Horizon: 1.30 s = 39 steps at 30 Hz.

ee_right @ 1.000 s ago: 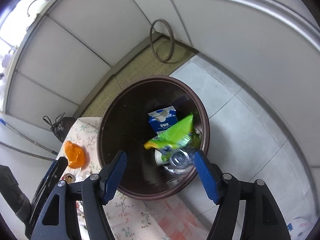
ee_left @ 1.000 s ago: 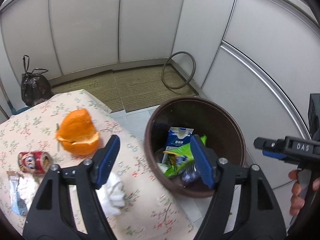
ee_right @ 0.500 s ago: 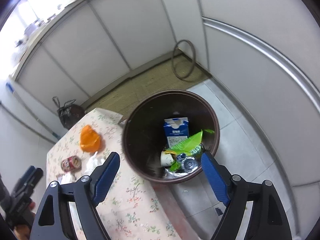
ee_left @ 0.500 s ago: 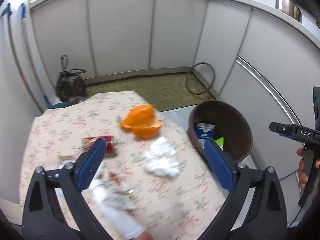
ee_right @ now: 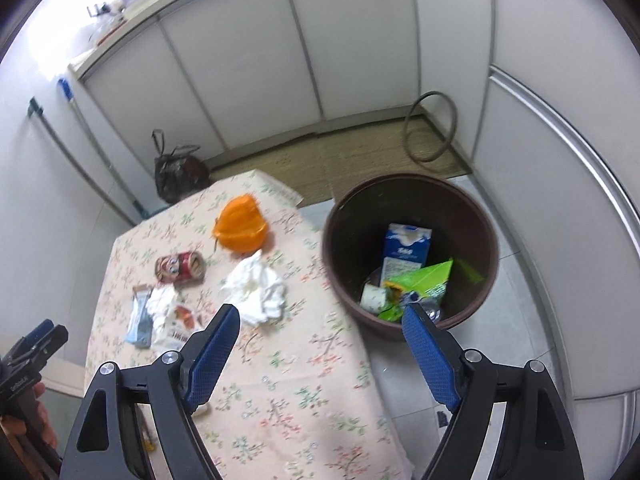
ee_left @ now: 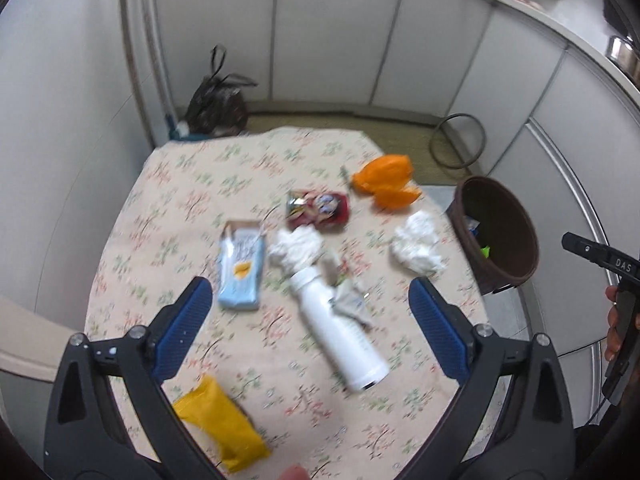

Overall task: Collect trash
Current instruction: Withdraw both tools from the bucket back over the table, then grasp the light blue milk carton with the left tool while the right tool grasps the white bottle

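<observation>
My left gripper (ee_left: 309, 286) hangs open over the floral tablecloth (ee_left: 180, 184) with nothing between its fingers. Below it lie a white bottle (ee_left: 340, 328), a blue-and-white wrapper (ee_left: 241, 272), a yellow packet (ee_left: 222, 420), two crumpled tissues (ee_left: 416, 244), a crushed red can (ee_left: 320, 210) and orange peel (ee_left: 386, 184). My right gripper (ee_right: 320, 309) is open and empty above the table's edge, next to the brown bin (ee_right: 412, 184). In the bin lie a blue milk carton (ee_right: 406, 248) and a green bag (ee_right: 424, 280).
A black tied bag (ee_left: 216, 108) sits on the floor behind the table. A dark hoop (ee_right: 430, 132) leans against the white cabinets by a woven mat (ee_right: 360, 160). The bin (ee_left: 500, 232) stands on the tiled floor right of the table.
The left gripper swung away from the bin to above the table, and its jaws widened. The right gripper drew back and up from the bin, rolled, and opened wider.
</observation>
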Each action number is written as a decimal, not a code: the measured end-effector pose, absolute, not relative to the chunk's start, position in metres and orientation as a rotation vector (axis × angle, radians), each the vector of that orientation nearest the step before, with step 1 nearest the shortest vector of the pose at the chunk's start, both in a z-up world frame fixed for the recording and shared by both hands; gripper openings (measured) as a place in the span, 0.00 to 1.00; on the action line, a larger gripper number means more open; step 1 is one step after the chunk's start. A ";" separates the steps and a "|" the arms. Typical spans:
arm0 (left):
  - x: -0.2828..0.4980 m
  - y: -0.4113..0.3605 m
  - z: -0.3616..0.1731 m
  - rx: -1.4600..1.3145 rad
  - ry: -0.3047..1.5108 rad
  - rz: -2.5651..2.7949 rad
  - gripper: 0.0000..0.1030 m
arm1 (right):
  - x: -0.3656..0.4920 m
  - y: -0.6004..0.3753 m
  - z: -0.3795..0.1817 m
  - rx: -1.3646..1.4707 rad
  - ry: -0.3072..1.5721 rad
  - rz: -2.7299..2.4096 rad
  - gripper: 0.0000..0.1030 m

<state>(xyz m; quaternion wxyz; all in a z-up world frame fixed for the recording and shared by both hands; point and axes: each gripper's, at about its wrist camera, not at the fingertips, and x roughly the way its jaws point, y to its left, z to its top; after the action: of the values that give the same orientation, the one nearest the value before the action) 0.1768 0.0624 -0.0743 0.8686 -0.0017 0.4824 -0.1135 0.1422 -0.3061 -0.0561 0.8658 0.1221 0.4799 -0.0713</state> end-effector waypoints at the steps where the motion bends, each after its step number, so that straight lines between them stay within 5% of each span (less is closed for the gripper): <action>1: 0.177 0.068 -0.078 -0.014 1.026 -0.231 0.95 | 0.145 -0.300 -0.059 0.247 1.014 -0.145 0.82; 19: 0.238 0.120 -0.190 -0.084 1.220 -0.209 0.94 | 0.187 -0.197 -0.130 0.138 1.215 -0.024 0.82; 29: 0.282 0.105 -0.233 -0.115 1.309 -0.218 0.62 | 0.199 -0.148 -0.173 0.091 1.353 0.083 0.82; 39: 0.284 0.096 -0.245 -0.062 1.325 -0.187 0.57 | 0.206 -0.127 -0.197 0.046 1.414 0.100 0.82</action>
<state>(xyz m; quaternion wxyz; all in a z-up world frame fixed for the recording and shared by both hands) 0.2843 0.0958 -0.2445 0.7838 -0.0288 0.6142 -0.0869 0.2057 -0.1272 -0.1967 0.7589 0.0211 0.6492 0.0459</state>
